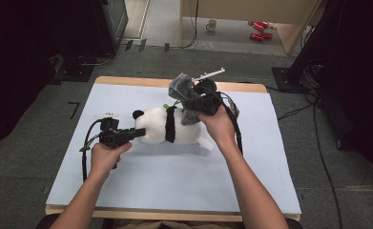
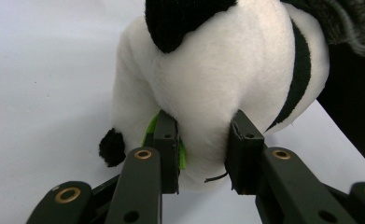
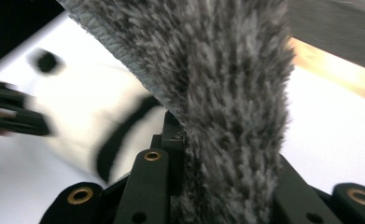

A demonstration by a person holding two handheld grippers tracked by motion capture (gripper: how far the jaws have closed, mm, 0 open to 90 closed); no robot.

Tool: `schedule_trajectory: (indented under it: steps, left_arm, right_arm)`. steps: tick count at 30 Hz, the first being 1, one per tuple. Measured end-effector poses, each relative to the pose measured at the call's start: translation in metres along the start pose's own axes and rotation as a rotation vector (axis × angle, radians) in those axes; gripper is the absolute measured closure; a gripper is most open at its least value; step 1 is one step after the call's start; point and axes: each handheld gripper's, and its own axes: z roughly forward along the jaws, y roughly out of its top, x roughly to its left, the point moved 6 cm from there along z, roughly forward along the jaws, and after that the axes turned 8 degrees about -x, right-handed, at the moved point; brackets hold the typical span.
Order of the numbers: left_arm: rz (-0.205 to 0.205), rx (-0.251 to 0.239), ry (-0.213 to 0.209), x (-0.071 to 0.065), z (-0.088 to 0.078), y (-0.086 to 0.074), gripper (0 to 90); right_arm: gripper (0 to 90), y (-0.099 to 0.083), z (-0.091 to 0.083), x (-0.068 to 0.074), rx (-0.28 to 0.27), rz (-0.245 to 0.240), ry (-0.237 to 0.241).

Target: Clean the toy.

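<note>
Panda toy [image 1: 167, 127] lies on its side near the middle of the table [image 1: 141, 181], head end toward the left w/ one black ear [image 1: 138, 114] at top, a black band across the body, white tag sticking out at lower right. Bit of green shows at the neck in the high view & beside the jaw in the left gripper view.

Grey fuzzy cloth [image 1: 186, 102] sits at the toy's upper right, lifted off the table, lower end touching or just over the toy's back — can't tell which. In the right gripper view the cloth [image 3: 227, 93] fills the gap between the jaws, pile squeezed at the pads.

Left gripper [image 1: 135, 134] is level w/ the table, pointing right, clamped on the toy's white head end; left gripper view shows both pads pressed into the plush [image 2: 203, 93], denting it. Left hand [image 1: 105, 155] holds it from below-left, cable looping off to the left.

Right gripper [image 1: 186, 98] is closed on the grey cloth, held above the toy's back by the right hand [image 1: 217, 125]; grey plate & white bar stick out on top.

Table has a pale blue sheet over a wood top, grey carpet around. Far back on the floor: a mug [image 1: 212, 25] & red cans [image 1: 260, 29].
</note>
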Motion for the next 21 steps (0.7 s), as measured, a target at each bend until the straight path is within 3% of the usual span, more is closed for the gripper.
schedule_trajectory:
  steps: [6, 12, 15, 21]
  left_arm:
    - [0.011, 0.0, 0.0, -0.002, -0.001, 0.0, 69.4]
    - [0.007, 0.001, -0.001, 0.0, -0.001, 0.0, 69.3]
    - [0.0, 0.003, 0.004, 0.001, -0.001, 0.0, 69.2]
    - [-0.007, 0.007, 0.009, 0.001, 0.0, -0.001, 69.2]
  right_arm:
    - [76.7, 0.011, 0.018, 0.049, 0.0, -0.034, 0.132]
    - [76.5, 0.01, 0.05, 0.086, 0.035, -0.062, 0.196]
    - [75.3, 0.007, 0.063, 0.094, 0.048, -0.086, 0.204]
    - [71.8, 0.003, 0.068, 0.089, 0.06, -0.152, 0.169]
